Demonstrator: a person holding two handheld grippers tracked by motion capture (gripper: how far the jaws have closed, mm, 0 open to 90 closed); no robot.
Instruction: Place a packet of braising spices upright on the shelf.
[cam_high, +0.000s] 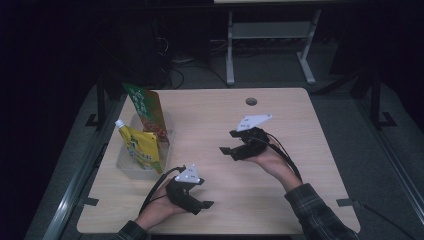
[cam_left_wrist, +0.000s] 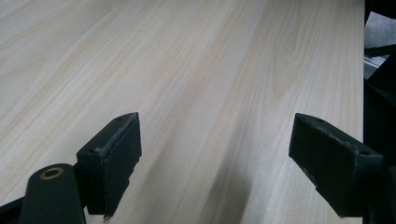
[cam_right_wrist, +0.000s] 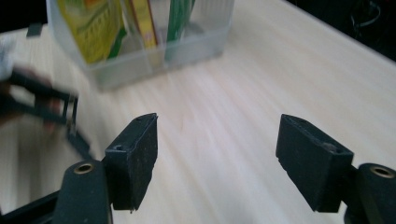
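Note:
A clear plastic bin (cam_high: 131, 165) stands at the table's left. In it a yellow pouch (cam_high: 142, 147) with a white cap leans beside a tall green and red packet (cam_high: 147, 110). My left gripper (cam_high: 201, 200) rests low near the front edge, right of the bin. In the left gripper view its jaws (cam_left_wrist: 217, 120) stand open over bare wood. My right gripper (cam_high: 229, 142) hovers mid-table and points left toward the bin. Its jaws (cam_right_wrist: 217, 120) are open and empty, facing the bin (cam_right_wrist: 154, 63), the pouch (cam_right_wrist: 91, 28) and the packet (cam_right_wrist: 180, 18).
The wooden table (cam_high: 280, 200) has a round cable hole (cam_high: 251, 101) near its far edge. Cables trail from both grippers toward the person's sleeves. The left gripper (cam_right_wrist: 46, 105) shows blurred at the left of the right gripper view. A metal frame stands beyond the table.

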